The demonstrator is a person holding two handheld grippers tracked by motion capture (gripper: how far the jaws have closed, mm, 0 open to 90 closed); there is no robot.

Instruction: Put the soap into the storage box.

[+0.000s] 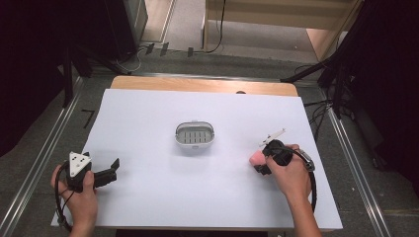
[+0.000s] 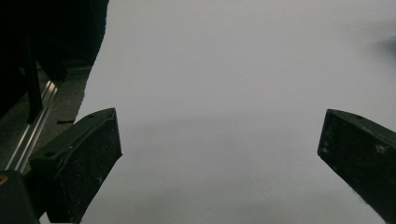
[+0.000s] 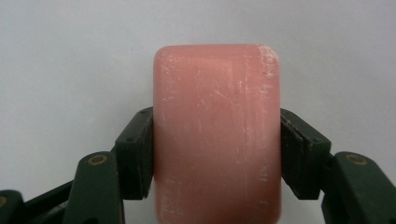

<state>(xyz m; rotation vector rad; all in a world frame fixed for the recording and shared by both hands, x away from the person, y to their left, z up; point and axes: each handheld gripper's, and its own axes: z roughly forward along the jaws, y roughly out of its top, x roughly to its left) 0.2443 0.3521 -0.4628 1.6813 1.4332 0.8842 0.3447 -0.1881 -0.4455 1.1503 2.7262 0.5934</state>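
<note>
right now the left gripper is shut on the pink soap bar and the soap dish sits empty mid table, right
Not quite: it is the right gripper that is shut on the pink soap bar, as the right gripper view shows, with both fingers pressed on its sides. The left gripper is open over the white table sheet. The soap dish does sit empty mid table.

The pink soap bar (image 3: pixel 217 135) runs off the right gripper view's bottom edge.
</note>
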